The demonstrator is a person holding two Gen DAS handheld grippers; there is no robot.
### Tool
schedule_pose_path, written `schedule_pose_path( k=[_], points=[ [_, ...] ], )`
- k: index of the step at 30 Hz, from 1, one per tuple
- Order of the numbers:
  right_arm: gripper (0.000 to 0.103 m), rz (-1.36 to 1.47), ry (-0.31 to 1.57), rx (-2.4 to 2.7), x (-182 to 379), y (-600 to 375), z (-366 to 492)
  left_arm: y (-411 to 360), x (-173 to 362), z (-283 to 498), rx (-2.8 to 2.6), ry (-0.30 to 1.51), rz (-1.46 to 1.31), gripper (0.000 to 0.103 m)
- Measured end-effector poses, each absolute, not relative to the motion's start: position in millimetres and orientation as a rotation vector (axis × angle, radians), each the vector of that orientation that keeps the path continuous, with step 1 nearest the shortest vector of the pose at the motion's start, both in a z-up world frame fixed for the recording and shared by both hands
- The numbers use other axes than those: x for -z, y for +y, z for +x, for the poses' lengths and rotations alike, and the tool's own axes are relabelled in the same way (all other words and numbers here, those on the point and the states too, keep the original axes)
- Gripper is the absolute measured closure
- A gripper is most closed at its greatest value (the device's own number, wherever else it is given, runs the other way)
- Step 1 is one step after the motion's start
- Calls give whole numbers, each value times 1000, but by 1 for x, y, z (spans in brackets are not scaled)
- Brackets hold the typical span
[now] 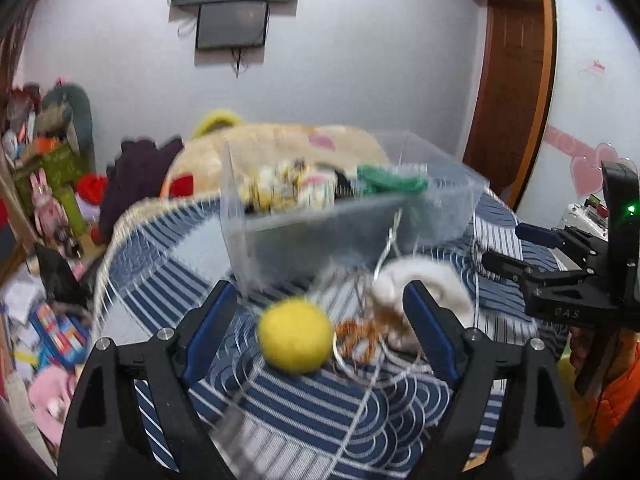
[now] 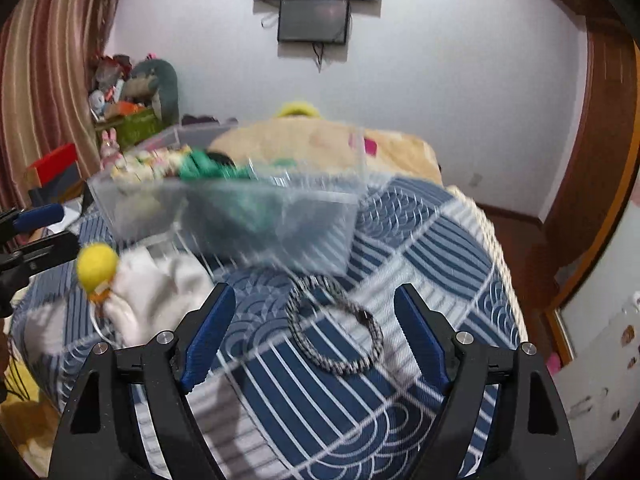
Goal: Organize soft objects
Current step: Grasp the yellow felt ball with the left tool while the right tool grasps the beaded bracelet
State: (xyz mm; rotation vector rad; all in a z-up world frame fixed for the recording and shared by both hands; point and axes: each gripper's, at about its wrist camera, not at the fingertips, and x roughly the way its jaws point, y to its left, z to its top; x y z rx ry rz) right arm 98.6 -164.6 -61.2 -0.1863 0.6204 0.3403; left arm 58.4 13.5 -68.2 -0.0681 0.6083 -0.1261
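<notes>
A yellow felt ball lies on the blue striped bedspread between the fingers of my open left gripper, beside a white soft cloth and an orange tassel. A clear plastic bin behind holds green and patterned soft items. My right gripper is open above a black-and-white braided ring. The ball, cloth and bin also show in the right wrist view. The right gripper shows at the right edge of the left wrist view.
A beige blanket lies behind the bin. Boxes, toys and clutter stand to the left of the bed. A wooden door is at the right. A screen hangs on the wall.
</notes>
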Motion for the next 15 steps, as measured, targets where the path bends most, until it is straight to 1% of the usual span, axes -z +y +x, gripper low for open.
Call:
schedule_pose_path(
  k=[6,9,10,11,12,13,14,15],
  points=[
    [23,-188,670,-306,76,-175,98,24,91,58,94,642,-119,19],
    [24,-173,690,-312,79,-178,99,33,93,59,99,643,-174,27],
    [24,-170,696,-319,79,-179,99,36,93,60,105,646,-195,31],
    [27,-167,703,-326,81,-179,99,40,94,62,108,650,-218,35],
    [29,-168,704,-330,81,-178,99,42,95,63,107,652,-226,37],
    [35,-172,699,-336,81,-177,96,43,95,64,101,652,-229,40],
    [43,-172,697,-343,81,-176,95,43,96,65,97,650,-227,42],
    [47,-172,696,-350,81,-176,95,44,96,65,96,651,-225,43]
  ],
)
